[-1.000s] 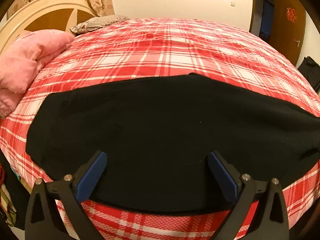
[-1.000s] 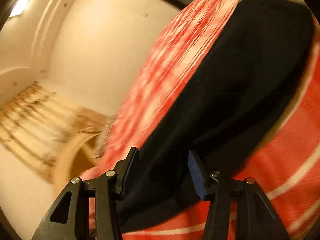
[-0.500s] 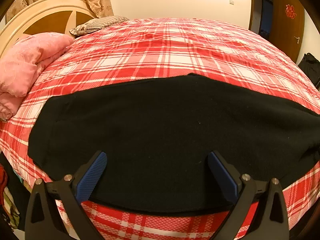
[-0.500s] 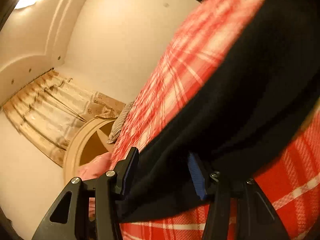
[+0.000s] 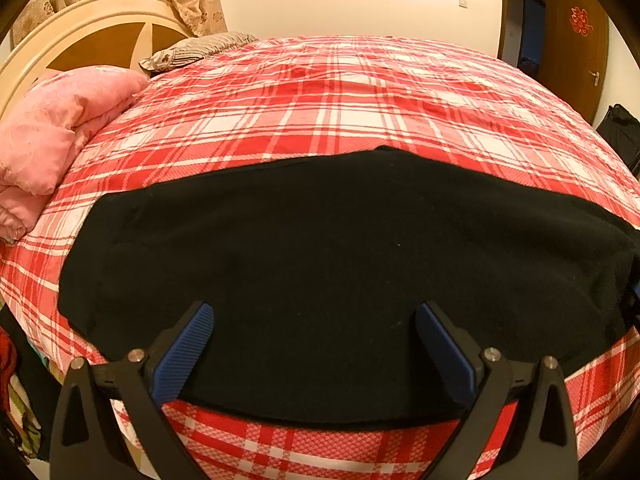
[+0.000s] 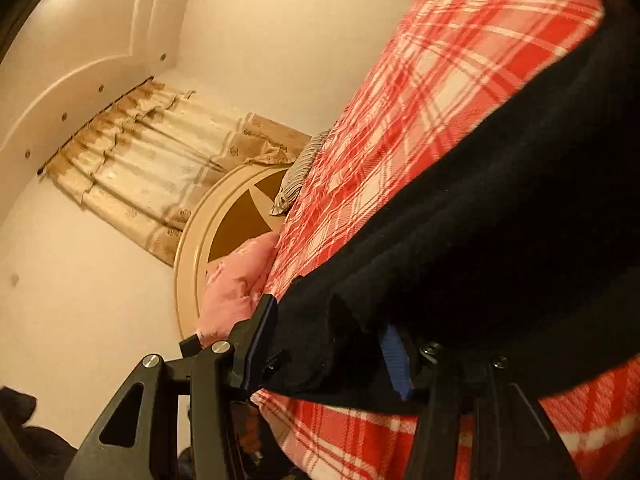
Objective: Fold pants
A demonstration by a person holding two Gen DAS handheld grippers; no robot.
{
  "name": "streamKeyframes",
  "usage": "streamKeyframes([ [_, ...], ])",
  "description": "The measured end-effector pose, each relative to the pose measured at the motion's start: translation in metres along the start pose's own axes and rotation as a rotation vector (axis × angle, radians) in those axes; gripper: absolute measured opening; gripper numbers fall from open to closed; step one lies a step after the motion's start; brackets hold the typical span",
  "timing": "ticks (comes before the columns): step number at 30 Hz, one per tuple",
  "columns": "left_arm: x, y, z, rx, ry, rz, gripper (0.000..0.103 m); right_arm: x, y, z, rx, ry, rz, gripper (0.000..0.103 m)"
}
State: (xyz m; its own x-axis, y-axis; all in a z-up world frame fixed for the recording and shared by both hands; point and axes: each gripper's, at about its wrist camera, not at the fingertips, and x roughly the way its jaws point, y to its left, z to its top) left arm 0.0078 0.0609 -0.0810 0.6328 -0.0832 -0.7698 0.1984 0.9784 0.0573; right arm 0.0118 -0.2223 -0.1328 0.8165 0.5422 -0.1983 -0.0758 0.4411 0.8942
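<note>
While the black pants [image 5: 320,264] lie spread across the near side of the bed [image 5: 340,92], no finished fold can be seen yet, so the task looks to be at an early stage. From the left wrist view the garment stretches as one dark sheet from 9 o'clock to 3 o'clock, flat on the plaid cover, with its near edge running along the mattress edge at 6 o'clock. The left gripper [image 5: 314,344] hovers over that edge with its jaws released and wide apart, cloth showing between them but not pinched. The right gripper [image 6: 326,344] has its jaws clenched on a bunched corner of the pants, which rises off the cover toward 2 o'clock in its view. A pink quilt [image 5: 52,128] sits at 10 o'clock near the headboard [image 5: 92,20], well apart from the work. By my judgement, carrying the held end over, flattening it, and any further folds all remain.
</note>
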Motion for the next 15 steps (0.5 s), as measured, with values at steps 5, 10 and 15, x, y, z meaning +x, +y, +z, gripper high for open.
streamKeyframes([
  [5, 0.0, -0.001, 0.0, 0.015, -0.009, 0.003, 0.103, 0.011, -0.004, -0.024, 0.039, 0.101, 0.044, 0.053],
  [10, 0.001, -0.001, -0.001, 0.0, -0.006, -0.007, 0.103, 0.037, 0.01, -0.03, -0.03, 0.151, 0.042, 0.053],
  [15, -0.001, -0.003, -0.001, 0.011, -0.009, -0.001, 0.103, 0.057, 0.015, -0.025, -0.014, 0.158, 0.104, 0.053],
])
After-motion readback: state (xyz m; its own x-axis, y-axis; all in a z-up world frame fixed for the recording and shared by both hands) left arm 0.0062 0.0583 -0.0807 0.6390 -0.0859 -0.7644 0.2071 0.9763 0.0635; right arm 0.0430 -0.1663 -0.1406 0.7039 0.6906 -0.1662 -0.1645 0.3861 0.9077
